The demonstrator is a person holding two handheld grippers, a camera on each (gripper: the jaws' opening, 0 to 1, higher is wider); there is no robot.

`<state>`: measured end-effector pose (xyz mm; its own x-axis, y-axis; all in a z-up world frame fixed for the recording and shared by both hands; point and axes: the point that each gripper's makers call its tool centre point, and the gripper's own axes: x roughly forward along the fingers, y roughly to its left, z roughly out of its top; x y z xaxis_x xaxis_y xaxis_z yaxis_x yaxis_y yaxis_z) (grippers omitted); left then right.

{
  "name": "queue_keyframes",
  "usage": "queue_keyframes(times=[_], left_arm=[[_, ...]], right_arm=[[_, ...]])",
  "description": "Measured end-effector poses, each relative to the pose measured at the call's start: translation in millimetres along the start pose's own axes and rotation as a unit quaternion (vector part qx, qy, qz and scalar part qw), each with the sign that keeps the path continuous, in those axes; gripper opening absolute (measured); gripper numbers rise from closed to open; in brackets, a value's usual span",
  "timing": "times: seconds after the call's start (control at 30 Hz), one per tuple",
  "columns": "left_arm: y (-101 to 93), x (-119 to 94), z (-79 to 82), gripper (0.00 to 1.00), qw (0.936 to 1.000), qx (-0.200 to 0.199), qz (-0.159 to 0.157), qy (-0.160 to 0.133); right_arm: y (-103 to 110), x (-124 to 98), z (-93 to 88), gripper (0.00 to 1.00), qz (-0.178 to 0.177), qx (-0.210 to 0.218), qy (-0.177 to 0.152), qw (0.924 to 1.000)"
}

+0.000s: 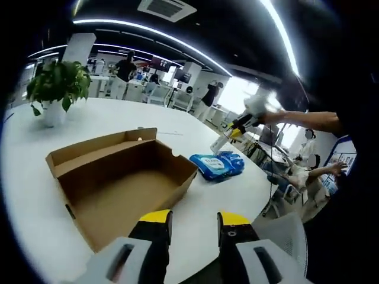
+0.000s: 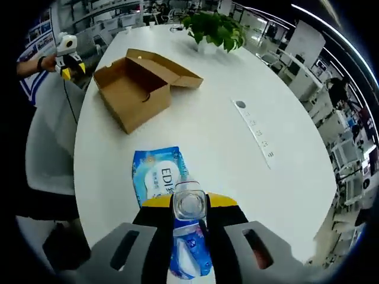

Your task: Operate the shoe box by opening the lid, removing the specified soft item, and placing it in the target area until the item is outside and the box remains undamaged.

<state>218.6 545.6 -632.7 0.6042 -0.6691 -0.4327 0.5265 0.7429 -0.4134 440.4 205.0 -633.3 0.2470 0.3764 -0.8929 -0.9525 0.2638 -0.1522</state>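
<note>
The brown cardboard shoe box (image 1: 121,177) lies on the white table (image 1: 195,127) with its lid folded back and its inside bare. Right of it lies a blue soft wipes pack (image 1: 218,165). My left gripper (image 1: 194,220) is open, its yellow-tipped jaws hovering at the box's near corner. The right gripper (image 1: 235,127) reaches down to the pack's far end from a person's outstretched arm. In the right gripper view, my right gripper (image 2: 189,207) is shut on the near end of the blue pack (image 2: 157,176), which rests on the table. Beyond it are the open box (image 2: 139,89) and the left gripper (image 2: 67,56).
A potted plant (image 1: 58,89) stands at the table's far side, also seen behind the box (image 2: 214,29). A flat power strip (image 2: 254,129) lies on the table. The person's body (image 2: 50,148) stands at the table edge. Other people and chairs (image 1: 293,171) are beyond.
</note>
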Motion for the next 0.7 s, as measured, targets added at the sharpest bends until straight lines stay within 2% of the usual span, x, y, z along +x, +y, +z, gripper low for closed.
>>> queue_keyframes(times=[0.1, 0.27, 0.37, 0.7], left_arm=[[3.3, -3, -2.4, 0.31, 1.0, -0.006, 0.007, -0.001], [5.9, -10, -5.6, 0.31, 0.9998, -0.009, 0.019, 0.0], [7.9, -13, -6.3, 0.31, 0.9996, -0.012, 0.026, -0.001], [6.4, -18, -7.9, 0.3, 0.9993, -0.012, 0.036, 0.003]], right_arm=[[-10, 6, -8.6, 0.17, -0.006, -0.024, 0.027, 0.9993], [-17, 19, -15.4, 0.17, -0.001, -0.041, 0.048, 0.998], [-19, 27, -23.5, 0.17, 0.0, -0.07, 0.077, 0.9945], [-26, 51, -44.5, 0.17, 0.013, -0.106, 0.12, 0.9871]])
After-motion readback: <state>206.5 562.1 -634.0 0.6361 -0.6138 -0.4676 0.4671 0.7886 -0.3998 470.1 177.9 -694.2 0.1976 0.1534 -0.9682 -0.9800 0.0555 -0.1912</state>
